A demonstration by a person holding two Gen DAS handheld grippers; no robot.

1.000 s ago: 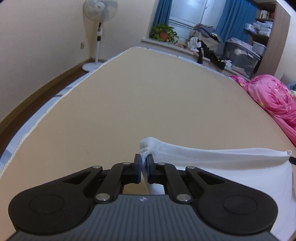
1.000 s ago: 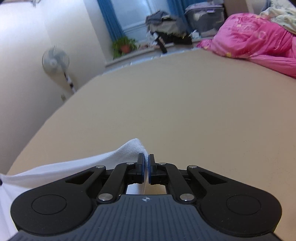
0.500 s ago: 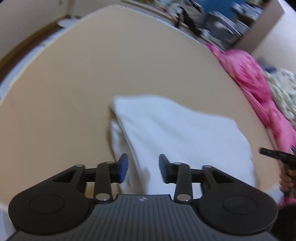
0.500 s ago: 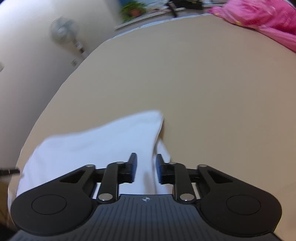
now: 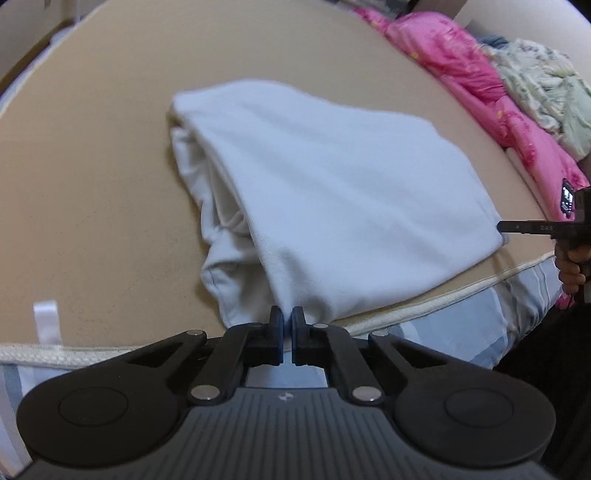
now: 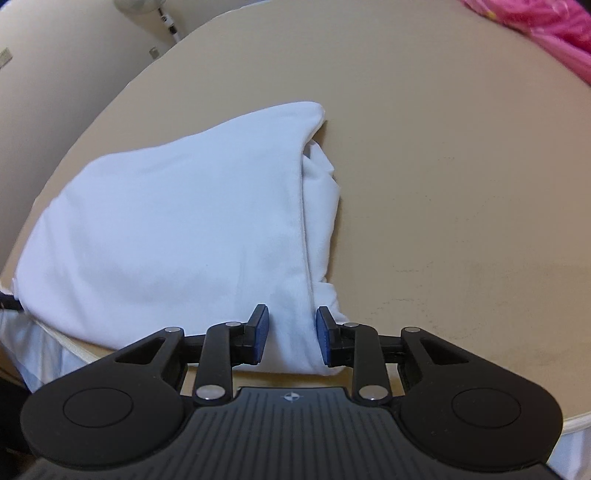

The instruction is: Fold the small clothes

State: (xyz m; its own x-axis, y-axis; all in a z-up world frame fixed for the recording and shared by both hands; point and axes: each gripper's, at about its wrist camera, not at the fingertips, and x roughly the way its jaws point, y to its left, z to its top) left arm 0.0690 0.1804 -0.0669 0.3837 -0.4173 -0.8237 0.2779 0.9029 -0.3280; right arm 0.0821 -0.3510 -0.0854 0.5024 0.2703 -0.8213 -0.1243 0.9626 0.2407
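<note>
A white garment (image 5: 325,184) lies folded on the tan mattress (image 5: 92,166), its near edge at the mattress's front edge. My left gripper (image 5: 287,318) is shut on the garment's near left corner. In the right wrist view the same white garment (image 6: 177,229) fills the left middle. My right gripper (image 6: 291,332) is open, its blue pads (image 6: 260,332) standing either side of the garment's near right corner without pinching it. The right gripper's tip (image 5: 517,226) also shows at the far right of the left wrist view.
A pink quilt (image 5: 480,85) and a pale patterned blanket (image 5: 546,85) lie piled at the mattress's far right. The mattress's piped front edge (image 5: 443,299) runs just under the garment. A standing fan (image 6: 147,7) is by the wall at back left.
Both grippers laid the garment's lifted edge down, opened and drew back toward the front edge. The left has since shut on the near corner; the right stays open, wider than before.
</note>
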